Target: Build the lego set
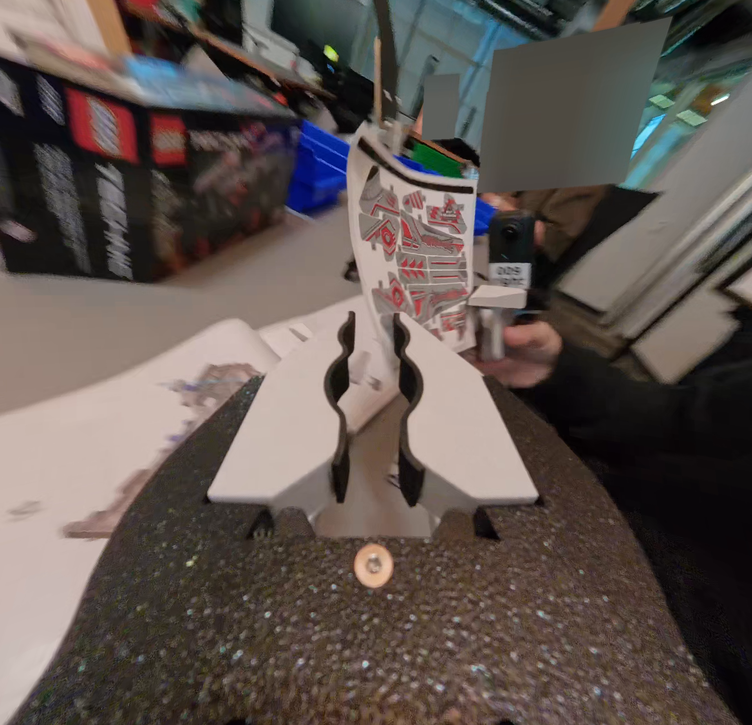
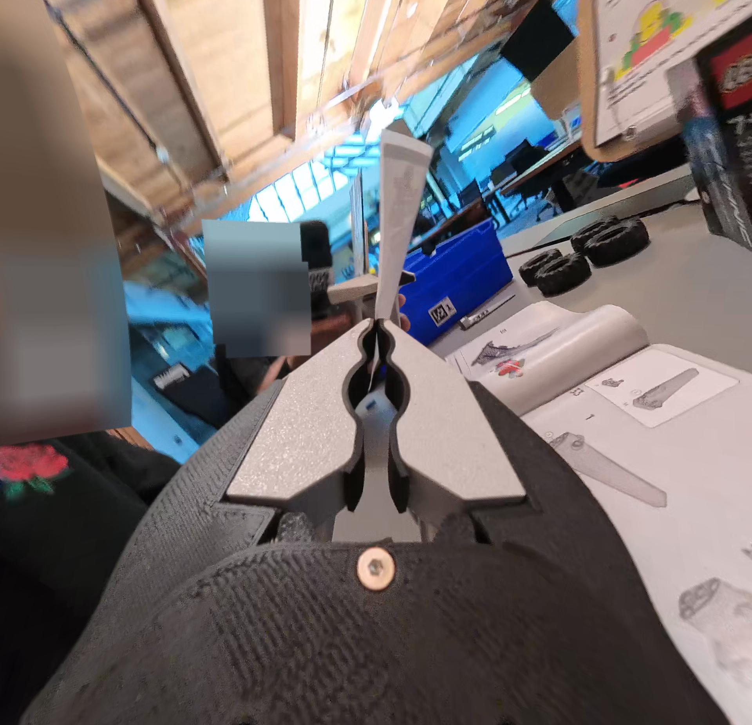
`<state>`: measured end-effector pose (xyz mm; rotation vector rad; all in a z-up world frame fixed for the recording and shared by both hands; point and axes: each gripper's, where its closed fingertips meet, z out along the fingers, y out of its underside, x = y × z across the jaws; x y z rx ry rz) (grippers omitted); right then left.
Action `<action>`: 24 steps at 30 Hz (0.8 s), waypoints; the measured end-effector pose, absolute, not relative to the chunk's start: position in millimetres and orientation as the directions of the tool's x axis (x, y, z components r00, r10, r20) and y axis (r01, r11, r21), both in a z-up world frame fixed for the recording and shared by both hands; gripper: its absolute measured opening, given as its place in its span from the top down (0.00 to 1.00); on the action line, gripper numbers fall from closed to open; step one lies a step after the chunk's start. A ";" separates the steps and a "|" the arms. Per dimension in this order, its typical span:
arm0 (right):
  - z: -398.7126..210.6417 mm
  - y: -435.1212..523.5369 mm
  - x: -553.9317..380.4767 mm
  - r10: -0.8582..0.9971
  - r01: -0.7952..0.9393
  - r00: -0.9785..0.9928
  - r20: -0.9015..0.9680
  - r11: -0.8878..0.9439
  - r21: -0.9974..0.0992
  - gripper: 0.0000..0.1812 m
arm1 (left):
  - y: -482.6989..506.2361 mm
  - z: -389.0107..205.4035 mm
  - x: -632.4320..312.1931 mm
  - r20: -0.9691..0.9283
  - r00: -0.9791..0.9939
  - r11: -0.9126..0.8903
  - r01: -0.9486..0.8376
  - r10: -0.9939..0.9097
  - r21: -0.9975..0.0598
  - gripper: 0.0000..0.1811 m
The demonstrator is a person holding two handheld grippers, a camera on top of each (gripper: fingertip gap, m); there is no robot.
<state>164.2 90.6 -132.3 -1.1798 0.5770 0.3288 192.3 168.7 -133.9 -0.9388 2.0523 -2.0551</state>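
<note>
A white sticker sheet (image 1: 415,249) with grey and red stickers stands upright in the air. My right gripper (image 2: 377,327) is shut on its lower edge, and the sheet (image 2: 396,225) shows edge-on above the tips. In the left wrist view the right gripper (image 1: 474,298) holds the sheet from the right, with a hand (image 1: 525,347) on its grip. My left gripper (image 1: 373,319) is open. The sheet's lower left corner shows in the gap at its tips and behind its right finger. An open instruction booklet (image 2: 610,420) lies on the table; it also shows in the left wrist view (image 1: 122,420).
A large black Lego box (image 1: 122,184) stands on the grey table (image 1: 244,266) at the left. Blue bins (image 1: 317,172) stand behind the sheet, one also in the right wrist view (image 2: 455,274). Several black tyres (image 2: 590,253) lie on the table beyond the booklet. A person in dark sleeves is close. Spacing between my two grippers at the tips: around 9 cm.
</note>
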 end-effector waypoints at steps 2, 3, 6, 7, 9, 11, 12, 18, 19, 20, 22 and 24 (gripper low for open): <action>-129.1 82.0 169.4 -0.028 -0.571 0.767 -0.641 0.426 -0.702 1.00 | 177.1 -117.1 198.2 0.172 -0.788 -0.057 -0.173 -0.591 -0.983 0.88; -130.4 80.4 170.0 -0.029 -0.578 0.757 -0.652 0.434 -0.691 1.00 | 177.4 -107.6 196.4 0.071 -0.776 -0.017 -0.077 -0.627 -0.997 0.87; -130.6 79.6 166.4 -0.020 -0.583 0.753 -0.657 0.442 -0.682 1.00 | 161.8 -88.3 179.8 -0.215 -0.751 0.136 0.166 -0.625 -0.977 0.87; -128.8 79.2 165.7 -0.013 -0.586 0.750 -0.661 0.450 -0.674 1.00 | 152.2 -88.3 171.9 -0.288 -0.759 0.190 0.217 -0.584 -0.958 0.86; -124.6 79.2 164.0 0.003 -0.592 0.746 -0.666 0.459 -0.662 1.00 | 135.2 -95.4 159.2 -0.381 -0.780 0.280 0.272 -0.496 -0.921 0.85; -121.3 79.6 161.6 0.005 -0.586 0.754 -0.657 0.457 -0.670 1.00 | 125.1 -104.8 152.3 -0.460 -0.778 0.359 0.321 -0.428 -0.877 0.83; -119.8 79.9 160.6 0.005 -0.584 0.756 -0.655 0.456 -0.671 1.00 | 123.3 -109.8 152.3 -0.496 -0.766 0.401 0.338 -0.408 -0.851 0.83; -113.4 81.4 156.3 0.035 -0.597 0.750 -0.660 0.463 -0.654 1.00 | 125.9 -125.9 160.3 -0.653 -0.669 0.578 0.392 -0.355 -0.716 0.79; -113.1 82.4 155.2 0.040 -0.600 0.750 -0.660 0.461 -0.654 1.00 | 125.9 -126.0 160.9 -0.682 -0.645 0.598 0.410 -0.344 -0.689 0.79; -112.5 83.3 154.3 0.045 -0.604 0.748 -0.662 0.460 -0.651 1.00 | 126.1 -125.4 161.9 -0.717 -0.612 0.620 0.430 -0.334 -0.656 0.78; -110.5 85.0 152.5 0.057 -0.612 0.744 -0.666 0.459 -0.644 1.00 | 124.9 -123.9 162.6 -0.791 -0.532 0.663 0.479 -0.302 -0.575 0.77; -107.9 87.7 149.6 0.081 -0.633 0.730 -0.678 0.454 -0.627 1.00 | 123.6 -119.5 164.2 -0.860 -0.428 0.705 0.519 -0.276 -0.484 0.78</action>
